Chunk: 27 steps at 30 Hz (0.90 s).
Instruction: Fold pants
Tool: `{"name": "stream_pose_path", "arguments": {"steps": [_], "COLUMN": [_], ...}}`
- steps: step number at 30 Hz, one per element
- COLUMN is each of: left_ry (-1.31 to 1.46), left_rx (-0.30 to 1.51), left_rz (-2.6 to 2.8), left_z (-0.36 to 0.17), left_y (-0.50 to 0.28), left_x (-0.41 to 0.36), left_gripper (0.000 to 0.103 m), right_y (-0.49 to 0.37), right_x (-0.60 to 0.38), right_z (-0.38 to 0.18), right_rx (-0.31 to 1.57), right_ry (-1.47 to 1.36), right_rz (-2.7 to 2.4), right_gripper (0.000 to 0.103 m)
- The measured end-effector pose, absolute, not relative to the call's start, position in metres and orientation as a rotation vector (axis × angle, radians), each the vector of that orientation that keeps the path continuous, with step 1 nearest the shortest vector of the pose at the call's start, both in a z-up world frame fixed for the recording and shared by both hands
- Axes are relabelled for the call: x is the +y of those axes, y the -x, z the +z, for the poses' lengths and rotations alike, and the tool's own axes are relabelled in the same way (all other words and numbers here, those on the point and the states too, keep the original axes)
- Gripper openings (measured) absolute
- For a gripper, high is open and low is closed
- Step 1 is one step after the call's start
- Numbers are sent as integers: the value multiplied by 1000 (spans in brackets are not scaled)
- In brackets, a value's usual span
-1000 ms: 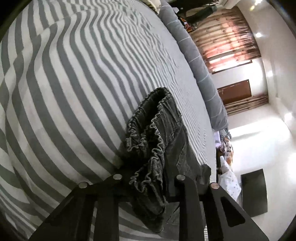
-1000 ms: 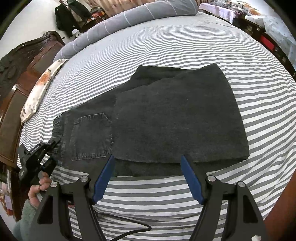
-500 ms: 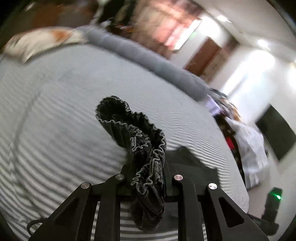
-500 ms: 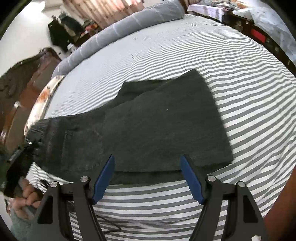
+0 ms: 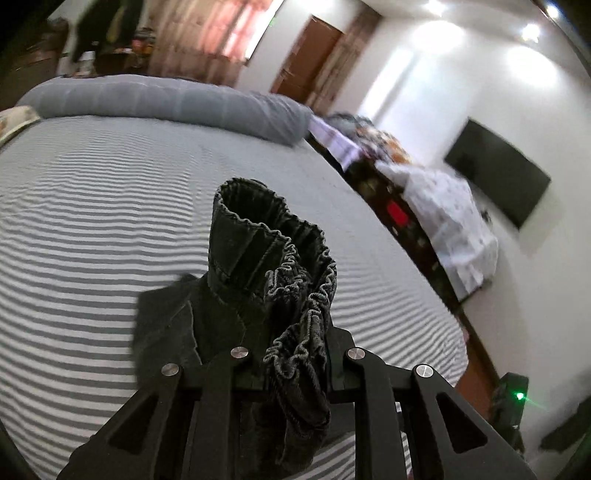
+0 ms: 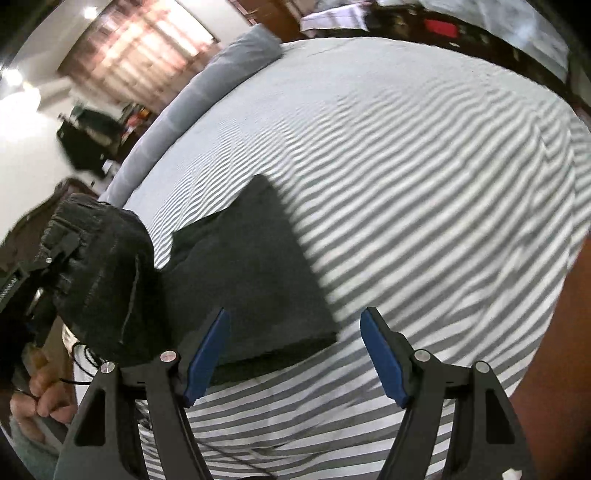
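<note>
At the far left of the right wrist view, the left gripper [image 6: 48, 258] stands clamped narrow on the ruffled elastic waistband [image 5: 295, 291] of the dark grey denim pants [image 6: 240, 288]. A second ago that waistband lay flat on the grey-and-white striped bed sheet [image 6: 424, 184] at the lower left; now it hangs bunched and lifted, with the seat of the pants curling up off the bed. The legs have not moved from the sheet: they lie as a folded dark slab in the middle of the frame. I judge this as the top being carried over the legs for the next fold, with more than half the task done.

The person's hand [image 6: 40, 395] grips the left tool's handle at the lower left. Further right, the right gripper [image 6: 295, 354] hovers with its blue-padded jaws wide and nothing between them; its left pad sits over the near edge of the legs, its right pad over bare sheet.

Around: a long grey bolster pillow [image 5: 166, 101] along the far edge of the bed, reddish curtains [image 5: 221, 33] at upper left in the left wrist view, a black wall screen [image 5: 498, 181] at right. Nothing lies on the sheet in the fold's path; the empty gripper could get under the falling cloth.
</note>
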<state>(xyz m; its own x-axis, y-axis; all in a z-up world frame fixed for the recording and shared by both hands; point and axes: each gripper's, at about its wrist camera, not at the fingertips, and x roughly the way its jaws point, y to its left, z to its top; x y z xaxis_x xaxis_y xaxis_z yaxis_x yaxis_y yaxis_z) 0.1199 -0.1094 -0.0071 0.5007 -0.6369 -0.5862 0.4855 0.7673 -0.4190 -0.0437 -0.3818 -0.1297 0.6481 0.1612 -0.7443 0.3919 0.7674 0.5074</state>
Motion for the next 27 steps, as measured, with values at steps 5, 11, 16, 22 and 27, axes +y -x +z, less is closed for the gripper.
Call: {"name": "stream_pose_path", "arguments": {"steps": [5,11,16,22,27], "left_ry": [108,18,-71,-89,-42], "left_rx": [846,891,983,999,965], "left_rz": [-713,-721,-697,-753,-785], "left_z": [-30,-61,-96,-92,-67], "left_y": [-117,-112,-117,-103,-88], "left_x": [-166,-205,-226,-224,-174], "left_gripper": [19,19,24,45,54], "right_y": [52,58,60,57,49], "right_x": [-410,-433,-440,-442,-423], "right_z": [-148,-167,-174,-173,-150], "right_rx": [878,882,885,885,869], "right_ry": [-776,-852,-869,-852,-740], "right_rz": [-173,-202,-218,-231,-214], "right_gripper": [71,71,71,71,71]}}
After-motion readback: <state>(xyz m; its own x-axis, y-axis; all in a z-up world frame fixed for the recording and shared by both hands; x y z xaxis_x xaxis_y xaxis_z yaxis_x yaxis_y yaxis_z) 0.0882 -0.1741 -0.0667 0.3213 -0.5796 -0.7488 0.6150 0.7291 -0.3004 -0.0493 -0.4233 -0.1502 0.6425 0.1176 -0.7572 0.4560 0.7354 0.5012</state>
